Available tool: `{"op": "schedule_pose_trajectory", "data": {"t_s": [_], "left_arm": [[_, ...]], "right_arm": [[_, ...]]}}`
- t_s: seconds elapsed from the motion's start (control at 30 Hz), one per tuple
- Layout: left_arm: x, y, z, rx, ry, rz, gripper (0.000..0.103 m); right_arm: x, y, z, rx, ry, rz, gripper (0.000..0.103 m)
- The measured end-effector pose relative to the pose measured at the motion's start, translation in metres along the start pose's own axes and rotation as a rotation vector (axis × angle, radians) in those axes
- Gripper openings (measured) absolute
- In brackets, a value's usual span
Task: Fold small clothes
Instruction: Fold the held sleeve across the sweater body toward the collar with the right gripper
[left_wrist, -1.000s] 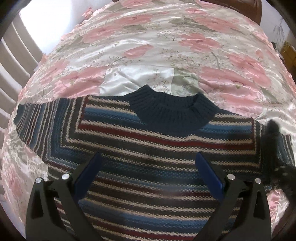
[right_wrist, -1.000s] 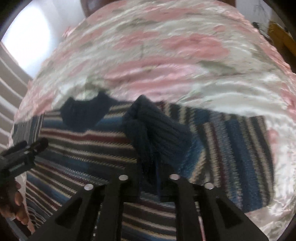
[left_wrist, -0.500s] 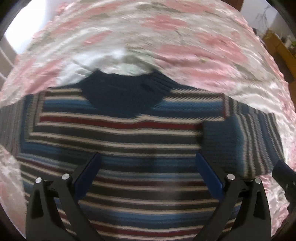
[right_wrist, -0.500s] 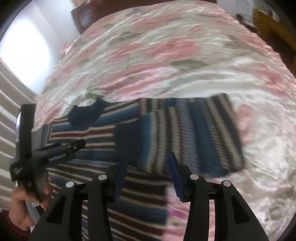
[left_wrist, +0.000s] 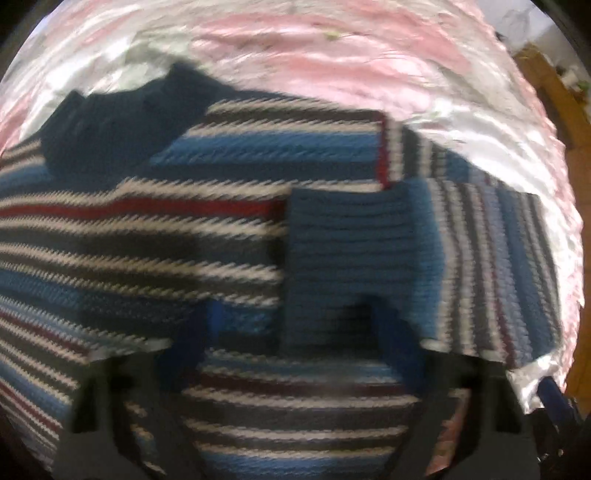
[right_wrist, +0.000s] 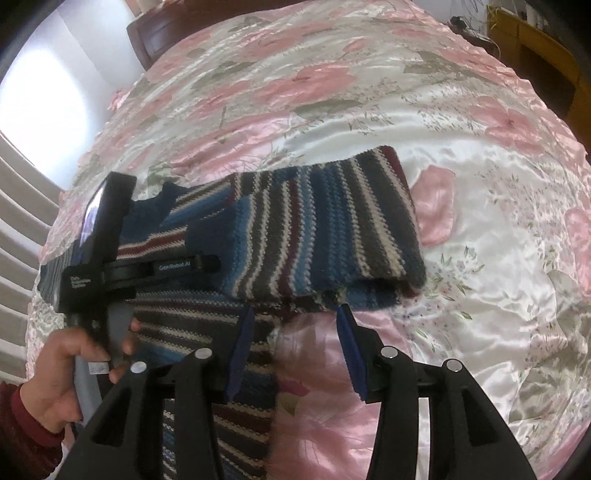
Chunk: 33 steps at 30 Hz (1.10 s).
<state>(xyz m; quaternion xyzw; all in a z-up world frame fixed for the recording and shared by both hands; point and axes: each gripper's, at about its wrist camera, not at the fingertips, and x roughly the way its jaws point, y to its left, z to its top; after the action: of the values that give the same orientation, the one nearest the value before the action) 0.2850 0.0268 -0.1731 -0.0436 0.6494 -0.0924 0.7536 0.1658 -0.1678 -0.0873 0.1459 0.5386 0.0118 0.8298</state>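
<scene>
The right gripper (right_wrist: 295, 328) hangs with its blue-padded fingers (right_wrist: 240, 354) spread wide and nothing between them, its tips just short of the near edge of a folded sleeve (right_wrist: 325, 229). That sleeve belongs to a knitted sweater striped in blue, dark grey, white and maroon (right_wrist: 221, 317), which lies flat on a bed covered with a shiny satin bedspread printed with pink flowers (right_wrist: 480, 184). The sleeve is turned inward over the chest, its ribbed navy cuff (left_wrist: 351, 251) resting on the sweater's body.

The left gripper (left_wrist: 295, 328), blurred in its own view, is also wide open and holds nothing; its fingers (left_wrist: 192, 332) hover low over the sweater's front, with the cuff lying just ahead between them. The navy ribbed collar (left_wrist: 122, 122) lies beyond, toward the upper left.

From the right wrist view, the left gripper's black body (right_wrist: 107, 258) sits over the sweater's left side, held by a hand (right_wrist: 62, 373) with a dark red sleeve cuff (right_wrist: 22, 435). A dark wooden headboard (right_wrist: 159, 33) stands at the far end of the bed.
</scene>
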Motion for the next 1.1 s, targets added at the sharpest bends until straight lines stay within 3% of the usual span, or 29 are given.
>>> {"op": "schedule_pose_trajectory", "data": {"t_s": [0.03,0.07,0.13,0.23,0.33,0.5,0.67,0.7,0.73,0.83,0.93,1.1], "left_arm": [[-0.001,-0.005,0.000,0.015,-0.004,-0.005,0.043],[-0.002,-0.009,0.000,0.026,-0.006,-0.015,0.040],[-0.006,-0.013,0.000,0.037,-0.032,0.006,0.024],[-0.022,0.000,-0.001,-0.019,-0.077,-0.069,0.016],[-0.049,0.020,-0.004,-0.044,-0.156,-0.113,0.014],[-0.092,0.076,-0.003,-0.106,-0.263,-0.065,0.013],[-0.120,0.142,0.006,-0.165,-0.299,0.017,0.012],[-0.122,0.157,0.011,-0.176,-0.303,0.040,0.009],[-0.127,0.168,0.014,-0.186,-0.302,0.059,0.000],[-0.129,0.201,0.016,-0.213,-0.297,0.091,0.000],[-0.121,0.219,0.015,-0.218,-0.266,0.098,0.000],[-0.110,0.219,0.002,-0.219,-0.225,0.023,0.011]], "right_arm": [[0.000,-0.001,0.000,0.002,-0.001,-0.001,0.047],[-0.001,-0.002,0.000,0.005,-0.004,-0.003,0.047],[-0.003,-0.004,0.002,0.014,-0.010,-0.002,0.047],[-0.006,-0.003,0.004,0.020,-0.019,0.001,0.047],[-0.009,0.002,0.008,0.011,-0.029,0.007,0.047],[-0.004,0.014,0.015,0.010,-0.023,0.040,0.047],[0.014,0.036,0.021,-0.004,0.010,0.068,0.053],[0.019,0.040,0.022,-0.008,0.016,0.065,0.053],[0.027,0.045,0.025,-0.008,0.029,0.056,0.054],[0.046,0.052,0.030,0.020,0.067,0.074,0.055],[0.071,0.057,0.035,0.045,0.102,0.021,0.056],[0.095,0.057,0.034,0.062,0.148,-0.014,0.055]]}}
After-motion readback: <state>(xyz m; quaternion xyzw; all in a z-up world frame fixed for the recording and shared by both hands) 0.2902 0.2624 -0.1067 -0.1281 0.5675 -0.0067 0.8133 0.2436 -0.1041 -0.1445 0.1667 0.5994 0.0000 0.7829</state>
